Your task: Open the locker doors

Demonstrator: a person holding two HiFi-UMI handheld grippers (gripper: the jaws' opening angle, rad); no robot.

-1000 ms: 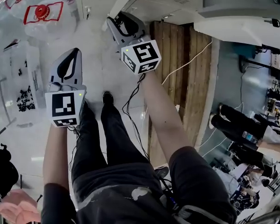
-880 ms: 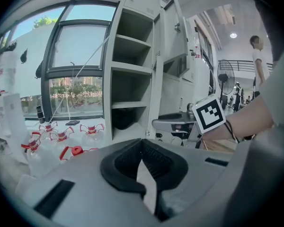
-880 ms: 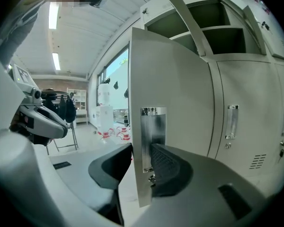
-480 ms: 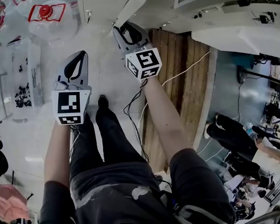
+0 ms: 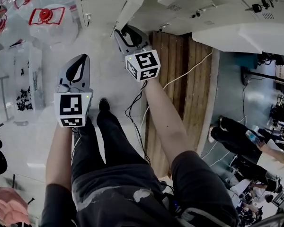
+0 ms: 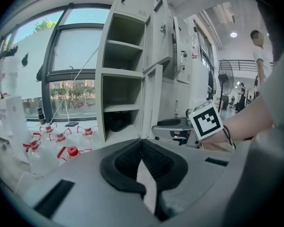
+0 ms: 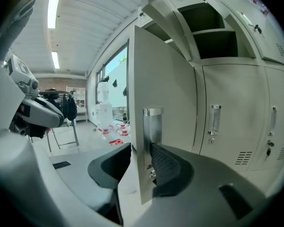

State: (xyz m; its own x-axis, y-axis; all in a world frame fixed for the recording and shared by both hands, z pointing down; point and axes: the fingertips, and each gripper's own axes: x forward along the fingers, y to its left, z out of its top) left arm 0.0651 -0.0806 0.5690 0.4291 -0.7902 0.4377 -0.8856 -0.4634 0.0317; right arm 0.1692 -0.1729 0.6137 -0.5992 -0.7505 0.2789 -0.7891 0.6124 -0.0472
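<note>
My right gripper (image 7: 141,149) is clamped on the free edge of the swung-out locker door (image 7: 163,74), with one pad against its metal handle plate (image 7: 152,126). My left gripper (image 6: 142,142) is clenched on nothing and faces the open locker shelves (image 6: 123,74).

the locker door (image 5: 131,6) and lockers (image 5: 236,27) run off the head view's top edge.

The pale grey locker door (image 7: 165,79) stood upright and swung ajar, seen nearly edge-on at centre, its steel handle plate (image 7: 153,126) toward six o'clock. Two closed doors (image 7: 227,103) stood at three o'clock.
</note>
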